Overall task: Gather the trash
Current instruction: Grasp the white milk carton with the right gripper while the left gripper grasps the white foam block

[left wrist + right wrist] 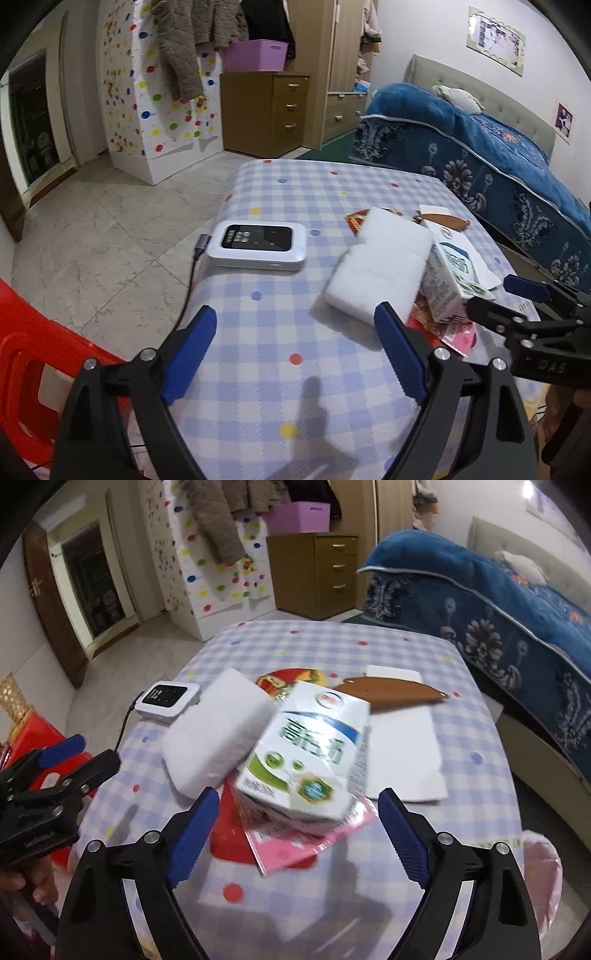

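Milk carton [306, 753] lies tilted on the trash pile at centre frame in the right wrist view, just ahead of the right gripper [299, 805], long axis running lower left to upper right. Jaws wide apart, nothing held; carton's near end sits between the fingertips, pads not touching. White foam block [384, 266] sits just left of the carton, ahead and right of the left gripper [295, 321], also wide apart and empty. Right gripper looks nearer the carton, left nearer the foam.

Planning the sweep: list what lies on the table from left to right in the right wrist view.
White device with a screen → white foam block → milk carton → white paper sheet.
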